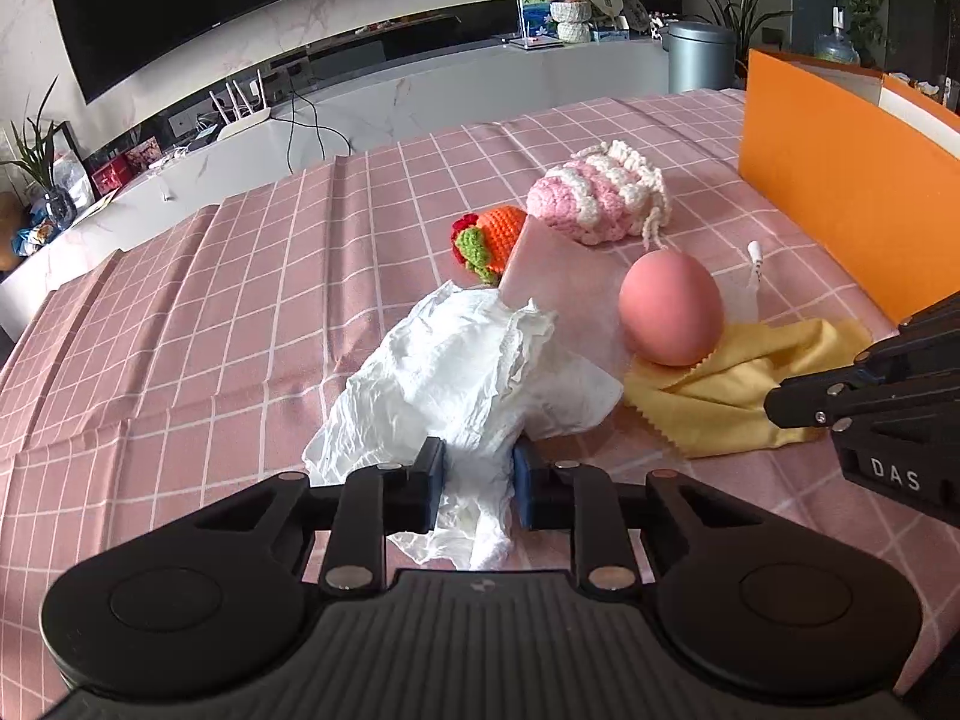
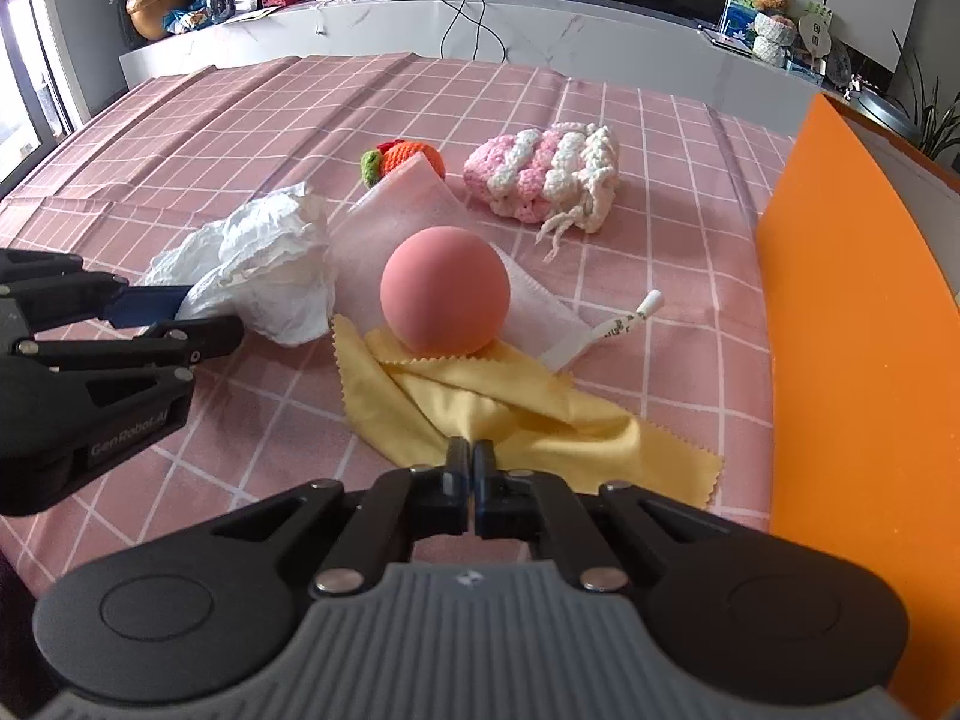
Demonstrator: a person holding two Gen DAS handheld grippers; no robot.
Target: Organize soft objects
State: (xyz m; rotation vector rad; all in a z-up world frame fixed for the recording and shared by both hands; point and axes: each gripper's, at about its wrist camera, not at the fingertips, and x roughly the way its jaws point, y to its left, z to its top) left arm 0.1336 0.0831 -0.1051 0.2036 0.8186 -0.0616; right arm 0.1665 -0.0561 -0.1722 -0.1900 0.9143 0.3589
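Observation:
My left gripper [image 1: 478, 483] is shut on a crumpled white tissue [image 1: 456, 372], which lies on the pink checked tablecloth; the tissue also shows in the right wrist view [image 2: 264, 282]. My right gripper [image 2: 473, 468] is shut on the near edge of a yellow cloth [image 2: 510, 408], seen too in the left wrist view [image 1: 720, 390]. A pink ball [image 2: 445, 291] rests on the yellow cloth's far end and on a pale pink sheet [image 2: 396, 216]. Behind lie a crocheted pink-and-white pouch [image 2: 546, 180] and an orange crocheted toy [image 2: 408, 159].
An orange box [image 2: 858, 330] stands open at the right of the table. A small white tube [image 2: 630, 318] lies beside the ball. The left gripper's body [image 2: 90, 372] sits at the left of the right wrist view. The tablecloth [image 1: 180, 330] stretches left.

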